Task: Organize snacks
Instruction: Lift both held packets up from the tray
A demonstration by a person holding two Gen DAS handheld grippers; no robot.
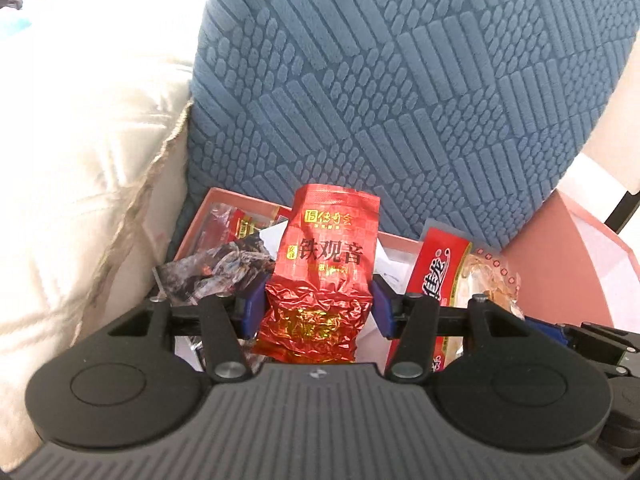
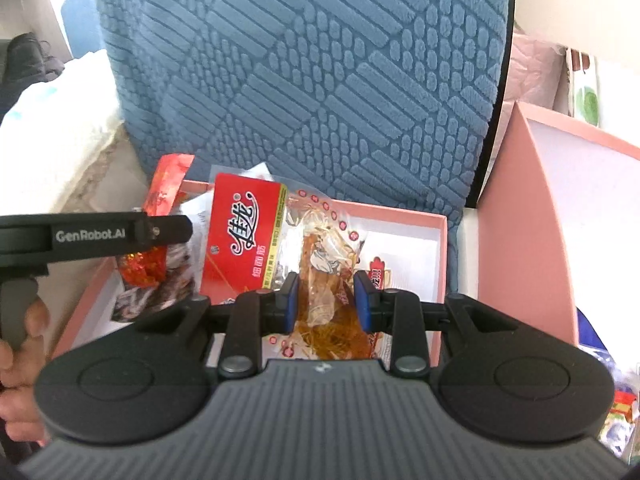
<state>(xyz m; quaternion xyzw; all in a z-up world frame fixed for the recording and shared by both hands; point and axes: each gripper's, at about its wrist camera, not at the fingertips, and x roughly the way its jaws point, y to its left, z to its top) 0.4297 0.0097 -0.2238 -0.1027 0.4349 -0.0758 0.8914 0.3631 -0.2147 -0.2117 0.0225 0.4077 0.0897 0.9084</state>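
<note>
With several snacks already in the pink box (image 2: 436, 240), we grip a red tea packet (image 1: 320, 276) in our left gripper (image 1: 318, 312) and a clear noodle bag (image 2: 328, 304) in our right gripper (image 2: 326, 304), neither yet placed.

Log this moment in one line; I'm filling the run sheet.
left gripper: shut on red tea packet | right gripper: shut on clear noodle-snack bag | pink box

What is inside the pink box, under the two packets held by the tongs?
Inside the pink box: a crumpled dark wrapper, another red packet at the back, and white lining. The red tea packet and the clear snack bag cover the middle of the floor.
</note>
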